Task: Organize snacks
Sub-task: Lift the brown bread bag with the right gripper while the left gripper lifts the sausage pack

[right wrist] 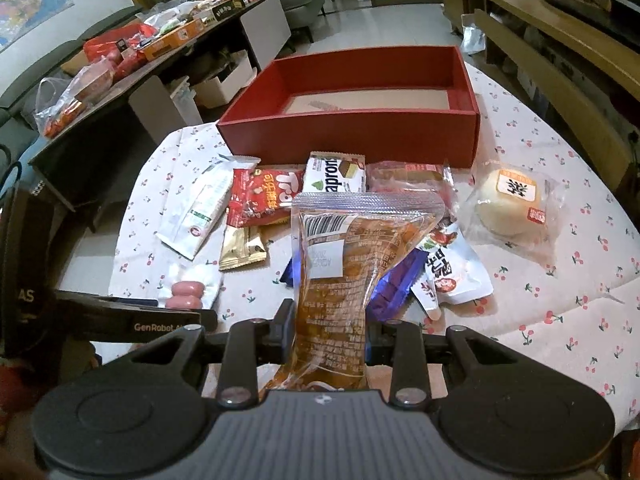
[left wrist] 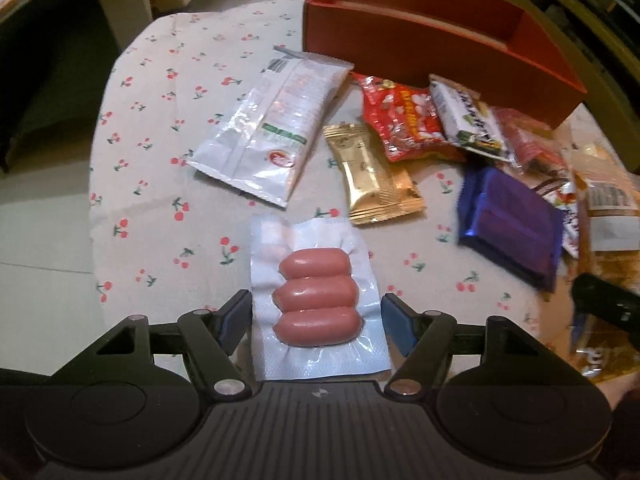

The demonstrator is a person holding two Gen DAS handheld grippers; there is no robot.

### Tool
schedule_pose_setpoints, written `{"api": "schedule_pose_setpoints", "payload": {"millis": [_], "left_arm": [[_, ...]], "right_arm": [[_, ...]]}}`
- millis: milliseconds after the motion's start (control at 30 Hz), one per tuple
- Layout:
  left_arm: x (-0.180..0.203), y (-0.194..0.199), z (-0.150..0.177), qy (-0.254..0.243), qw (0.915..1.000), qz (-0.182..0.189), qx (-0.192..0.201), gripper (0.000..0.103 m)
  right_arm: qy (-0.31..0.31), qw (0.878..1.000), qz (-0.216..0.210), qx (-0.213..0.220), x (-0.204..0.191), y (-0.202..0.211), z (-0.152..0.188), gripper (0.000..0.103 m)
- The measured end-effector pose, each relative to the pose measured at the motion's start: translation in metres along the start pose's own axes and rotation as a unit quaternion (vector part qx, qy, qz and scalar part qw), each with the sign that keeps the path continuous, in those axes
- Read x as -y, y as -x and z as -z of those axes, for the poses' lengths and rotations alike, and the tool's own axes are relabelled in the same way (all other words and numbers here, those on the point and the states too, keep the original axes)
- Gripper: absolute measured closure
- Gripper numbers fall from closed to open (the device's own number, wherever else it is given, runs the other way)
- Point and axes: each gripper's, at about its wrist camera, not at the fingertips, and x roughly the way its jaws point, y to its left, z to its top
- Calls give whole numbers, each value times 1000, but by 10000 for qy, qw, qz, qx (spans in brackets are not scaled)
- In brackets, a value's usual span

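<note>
A clear vacuum pack of three pink sausages point(left wrist: 316, 300) lies flat on the cherry-print tablecloth point(left wrist: 160, 128). My left gripper point(left wrist: 316, 312) straddles it, pads at the pack's side edges, and the plastic is not buckled. My right gripper point(right wrist: 330, 332) is shut on a clear bag of brown snack point(right wrist: 340, 264), held upright above the pile. The red box point(right wrist: 352, 136) stands beyond the pile and holds no snacks. The sausage pack point(right wrist: 186, 294) also shows at the lower left of the right wrist view.
Loose snacks lie before the box: a white pouch point(left wrist: 272, 128), a gold bar point(left wrist: 368, 176), a red bag point(left wrist: 404, 120), a purple pack point(left wrist: 512, 224), a wrapped bun point(right wrist: 512, 204). A cluttered side table point(right wrist: 132, 48) stands to the left.
</note>
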Motion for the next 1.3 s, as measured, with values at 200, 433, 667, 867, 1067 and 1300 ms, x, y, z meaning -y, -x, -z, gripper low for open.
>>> {"api": "schedule_pose_setpoints", "payload": {"millis": [200, 433, 667, 867, 1067, 1300], "left_arm": [[10, 7, -2, -120, 9995, 298, 70, 28], [13, 3, -1, -235, 9985, 486, 23, 28], [18, -8, -1, -392, 9990, 171, 89, 26], [29, -10, 2, -701, 9972, -83, 246, 27], [18, -4, 3, -497, 9987, 58, 121, 28], [12, 16, -2, -334, 9982, 365, 338, 28]], "right_arm": [[-26, 10000, 65, 63, 0, 0, -3, 59], [10, 10000, 85, -26, -4, -7, -5, 59], [46, 9999, 99, -103, -6, -11, -5, 59], [12, 9999, 132, -110, -3, -12, -5, 59], [1, 9999, 115, -31, -3, -7, -6, 59], [28, 9999, 134, 38, -7, -6, -8, 59]]}}
